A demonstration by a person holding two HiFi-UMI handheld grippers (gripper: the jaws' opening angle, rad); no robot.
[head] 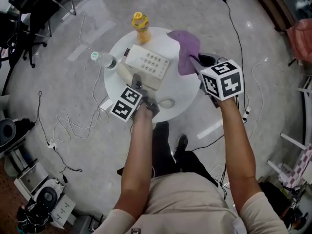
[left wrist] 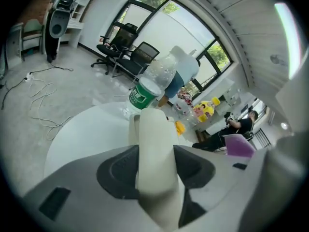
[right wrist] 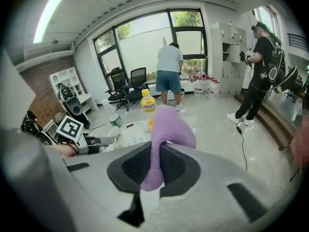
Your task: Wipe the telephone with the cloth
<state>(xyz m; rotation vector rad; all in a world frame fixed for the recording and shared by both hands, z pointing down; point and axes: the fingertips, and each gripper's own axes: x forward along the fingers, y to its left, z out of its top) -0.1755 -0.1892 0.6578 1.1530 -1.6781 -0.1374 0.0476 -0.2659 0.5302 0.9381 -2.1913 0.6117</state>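
A cream telephone [head: 150, 64] with a keypad lies on the round white table [head: 183, 94]. Its cream handset [head: 123, 72] is off the base at the phone's left end, and my left gripper [head: 137, 83] is shut on it. In the left gripper view the handset [left wrist: 153, 134] runs upright between the jaws of that gripper [left wrist: 155, 170], both pads pressing on it. A purple cloth [head: 185, 50] hangs over the table's right side, pinched by my right gripper [head: 197, 62]. In the right gripper view the cloth [right wrist: 169, 129] bulges up from the shut right gripper [right wrist: 154, 170], with the phone [right wrist: 128, 135] beyond.
A clear water bottle with a green label [head: 102, 59] lies at the table's left edge. A yellow bottle [head: 140, 27] stands at the back. The coiled cord [head: 165, 103] lies near the front edge. Cables trail over the floor. Two people [right wrist: 169, 71] stand in the room beyond.
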